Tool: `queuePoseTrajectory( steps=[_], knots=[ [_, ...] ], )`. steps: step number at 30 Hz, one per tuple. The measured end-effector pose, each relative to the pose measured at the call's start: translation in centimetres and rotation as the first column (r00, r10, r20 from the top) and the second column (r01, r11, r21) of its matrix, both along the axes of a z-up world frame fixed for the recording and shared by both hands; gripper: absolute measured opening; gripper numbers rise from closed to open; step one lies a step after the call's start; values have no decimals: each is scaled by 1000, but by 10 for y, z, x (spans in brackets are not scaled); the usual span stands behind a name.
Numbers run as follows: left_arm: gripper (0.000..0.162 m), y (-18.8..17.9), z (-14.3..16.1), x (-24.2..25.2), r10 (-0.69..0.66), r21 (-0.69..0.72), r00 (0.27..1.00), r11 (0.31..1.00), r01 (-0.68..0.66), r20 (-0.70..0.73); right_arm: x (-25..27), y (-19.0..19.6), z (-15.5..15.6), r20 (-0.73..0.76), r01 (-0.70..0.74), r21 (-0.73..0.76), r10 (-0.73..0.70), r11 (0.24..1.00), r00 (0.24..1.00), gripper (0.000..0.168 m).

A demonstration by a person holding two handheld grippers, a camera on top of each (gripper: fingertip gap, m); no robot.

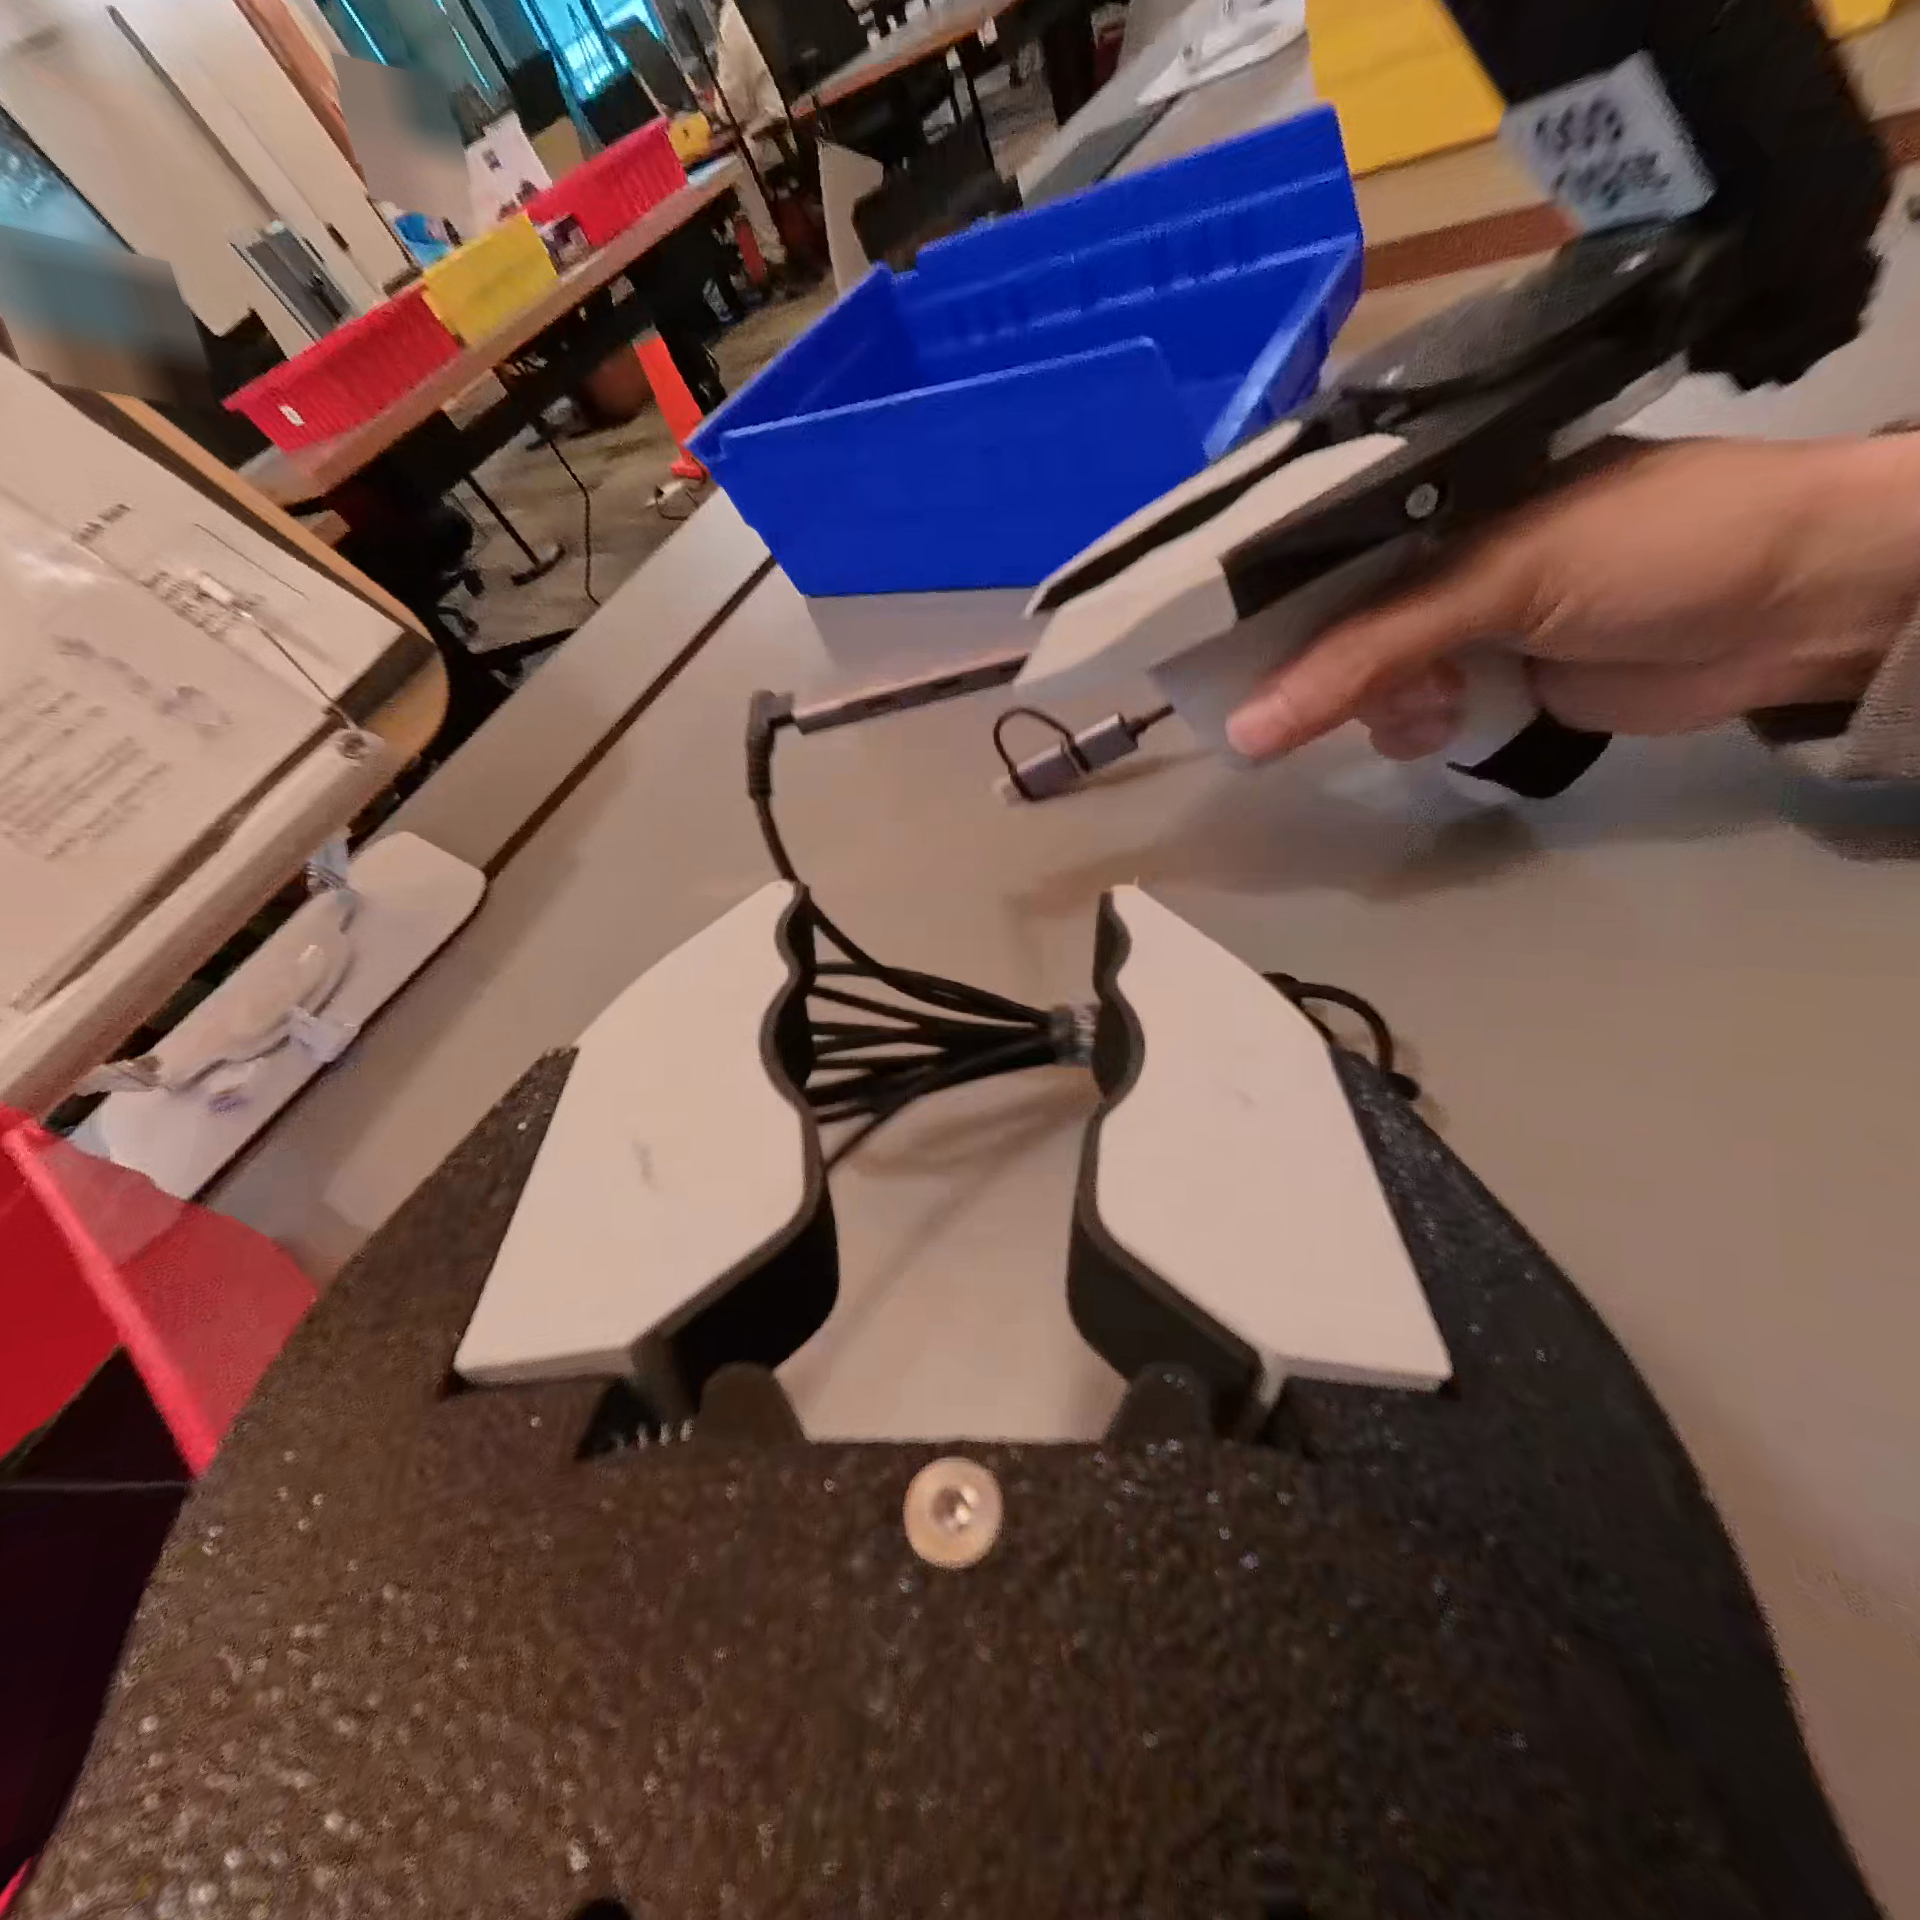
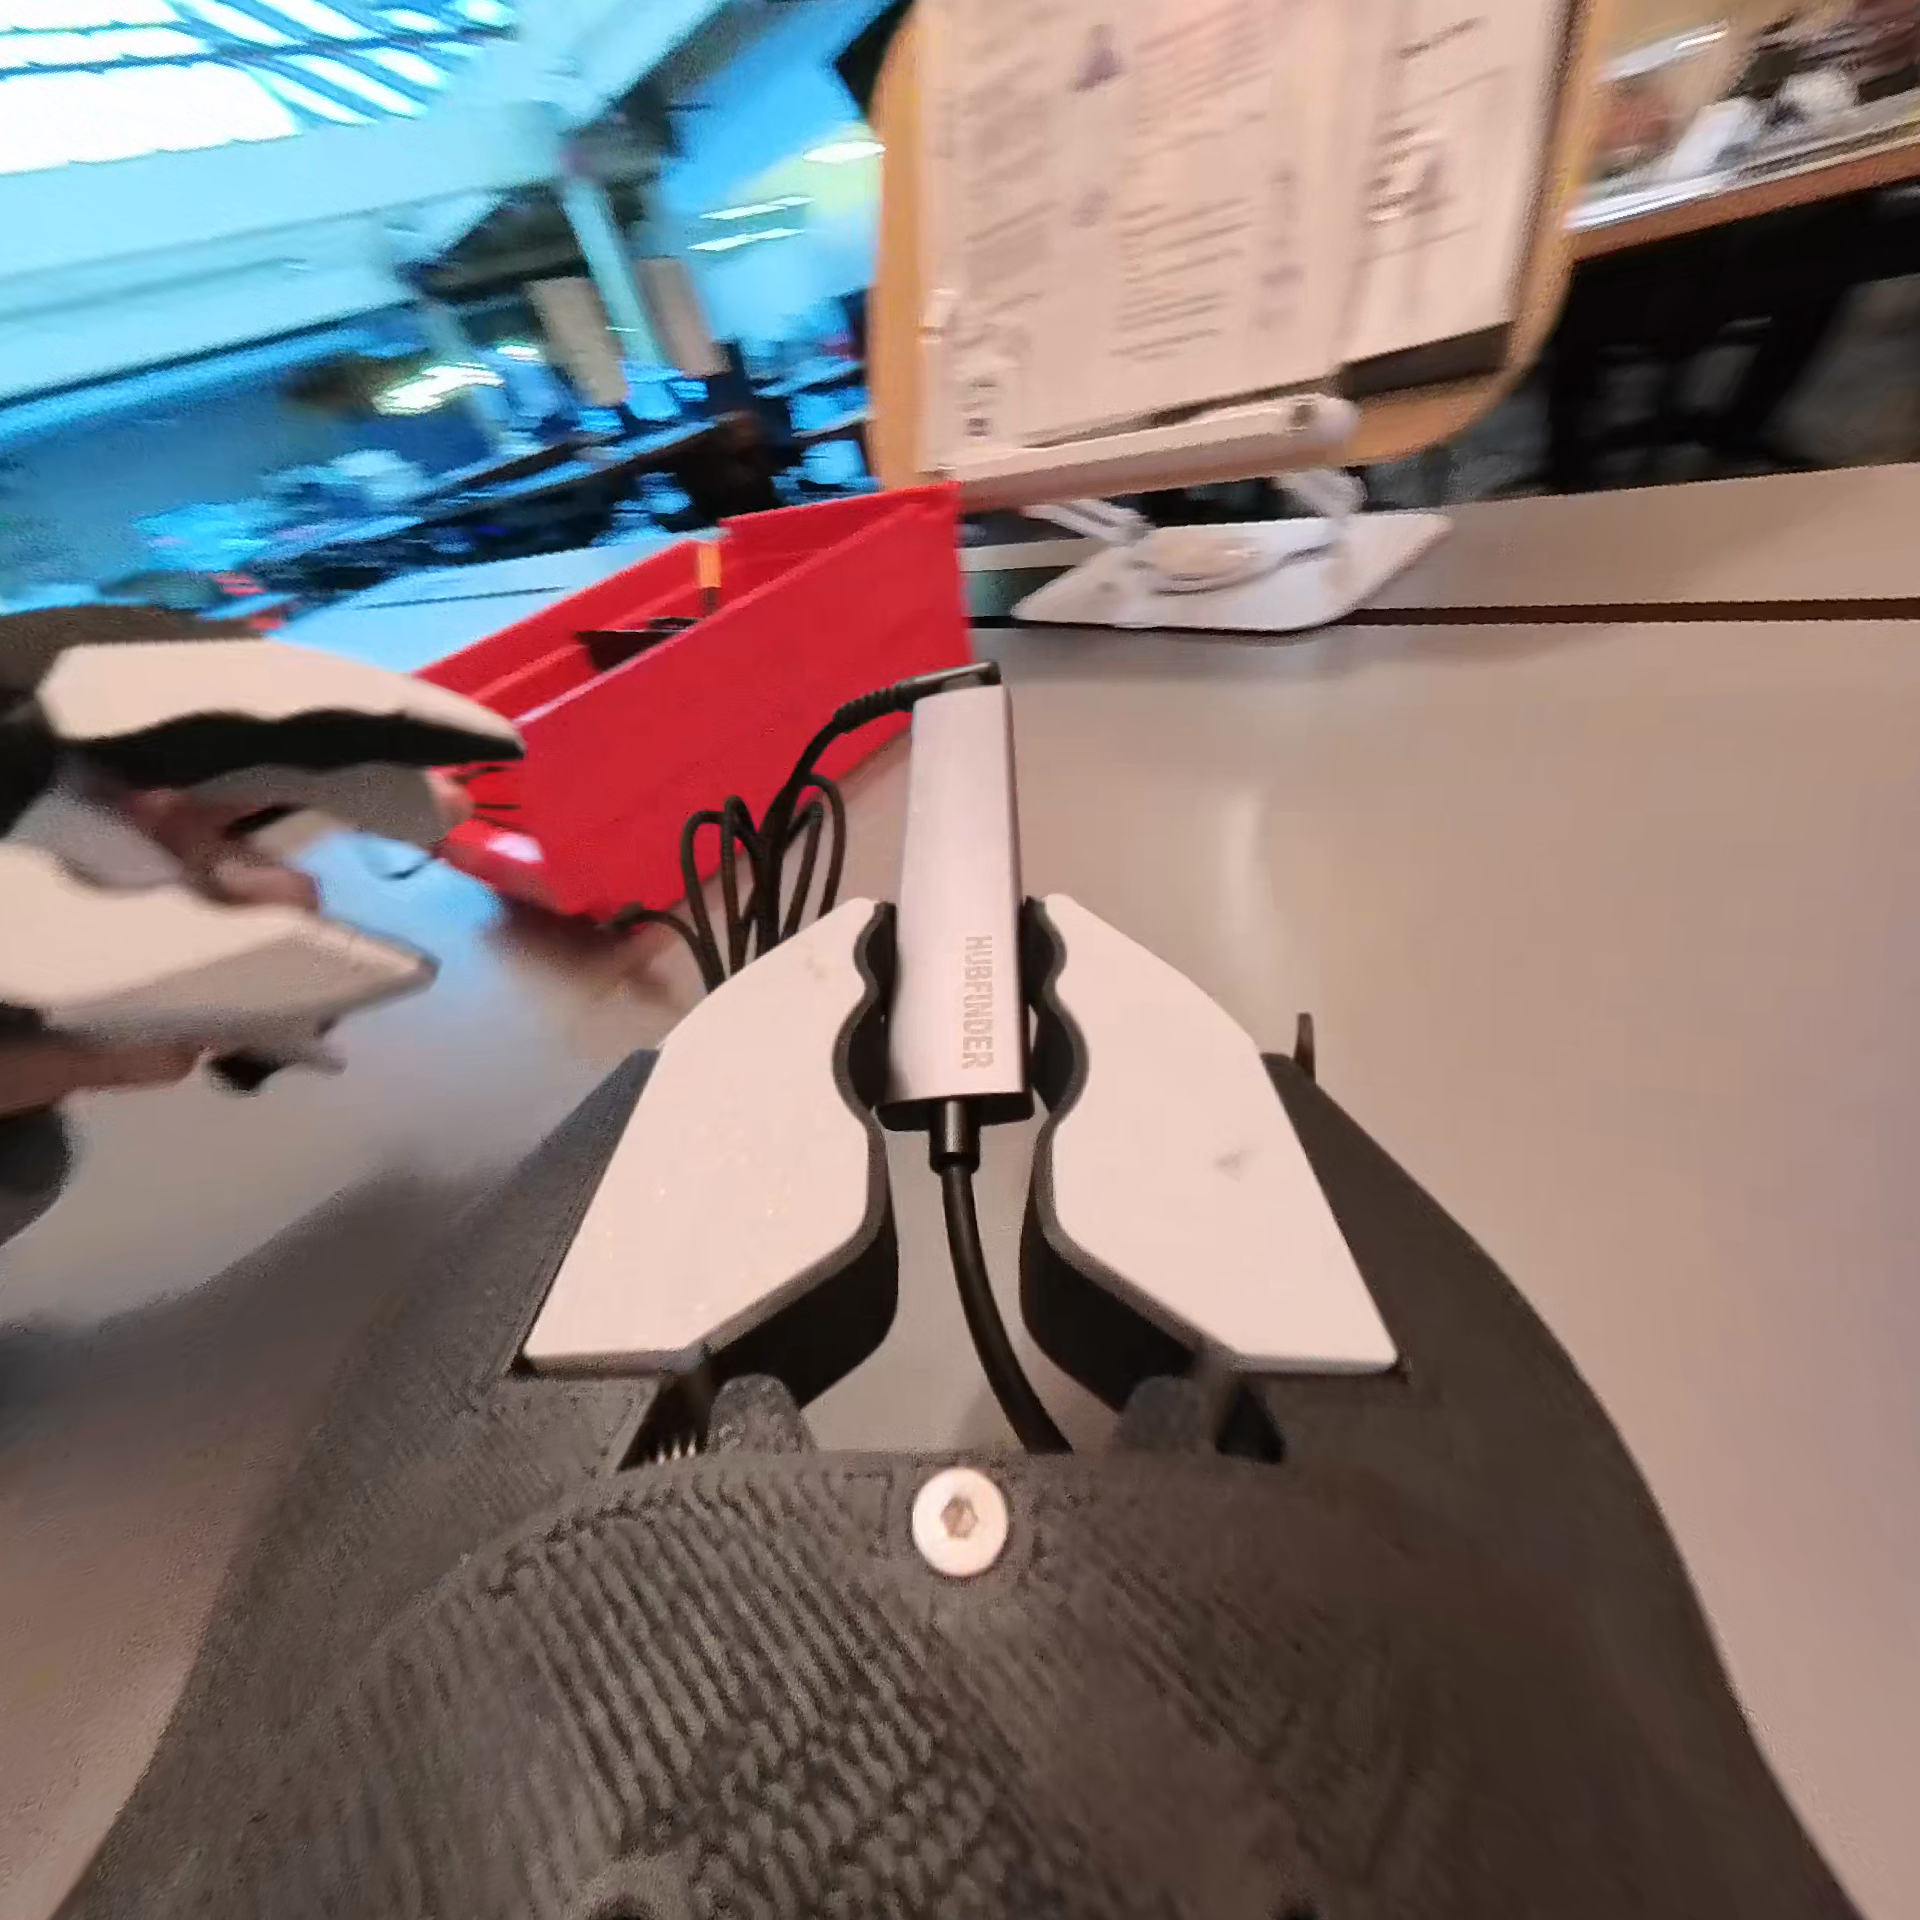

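Observation:
My right gripper (image 2: 961,914) is shut on a slim grey USB hub (image 2: 956,831) and holds it above the grey table (image 2: 1455,831). It also shows in the left wrist view (image 1: 1039,644), held by a hand, with the hub (image 1: 894,701) sticking out left. A black cable (image 1: 764,790) runs from the hub's far end down to a tied bundle (image 1: 914,1039). A short lead with a grey plug (image 1: 1070,753) hangs from the near end. My left gripper (image 1: 951,904) is open, with the bundle showing between its fingers; I cannot tell whether they touch it.
A blue bin (image 1: 987,499) stands behind the hub. A red bin (image 2: 727,748) stands near the cable bundle, at my left gripper's side (image 1: 104,1299). A document stand with papers (image 2: 1195,260) on a white base (image 2: 1226,571) stands at the table's edge.

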State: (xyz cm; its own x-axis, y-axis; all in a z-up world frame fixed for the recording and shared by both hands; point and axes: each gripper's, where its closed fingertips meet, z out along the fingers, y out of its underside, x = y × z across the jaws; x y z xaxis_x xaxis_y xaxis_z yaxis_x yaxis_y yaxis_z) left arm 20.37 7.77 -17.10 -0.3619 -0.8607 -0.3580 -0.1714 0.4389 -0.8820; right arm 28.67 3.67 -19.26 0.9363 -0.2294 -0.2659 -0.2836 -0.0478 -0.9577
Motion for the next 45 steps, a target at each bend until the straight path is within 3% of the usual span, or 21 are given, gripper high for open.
queuePoseTrajectory(
  steps=[4,8,11,14,18,21,24,32,36,39,41,45],
  knots=[
    [50,-8,-16,6,-13,-4,1000,1000,13,-19,7,-7,2,146,206,-66,-194,976,970,24],
    [48,-7,-19,5,-11,-26,999,1000,10,-50,6,-12,11,199,291,-77,-271,954,942,24],
    [42,12,1,0,51,-4,999,999,-51,-16,11,-18,8,202,346,-35,-332,938,921,24],
    [39,62,30,-13,215,-63,977,974,-215,-10,21,-26,2,181,384,-11,-376,923,909,24],
    [39,149,15,-50,431,-43,874,892,-451,-223,27,-27,1,190,384,-29,-372,923,909,24],
    [38,186,-8,-64,465,-94,796,839,-536,-387,28,-27,0,155,364,-21,-357,931,921,24],
    [37,206,-28,-52,450,-117,718,800,-588,-531,29,-26,-2,112,340,-30,-335,940,936,24],
    [30,218,-75,-5,324,-101,549,789,-606,-770,24,-22,-2,136,311,-31,-304,950,943,24],
    [10,218,-85,10,256,-186,572,777,-601,-779,22,-20,-2,136,291,-34,-284,956,949,24],
    [4,216,-73,10,232,-256,615,759,-599,-754,21,-20,-2,130,281,-29,-275,959,953,24],
    [4,215,-45,8,249,-281,662,761,-585,-707,22,-21,-1,123,278,-20,-274,960,954,24],
    [4,200,42,4,254,-300,800,832,-467,-543,24,-22,-1,77,264,-9,-262,965,962,24]
  ],
)
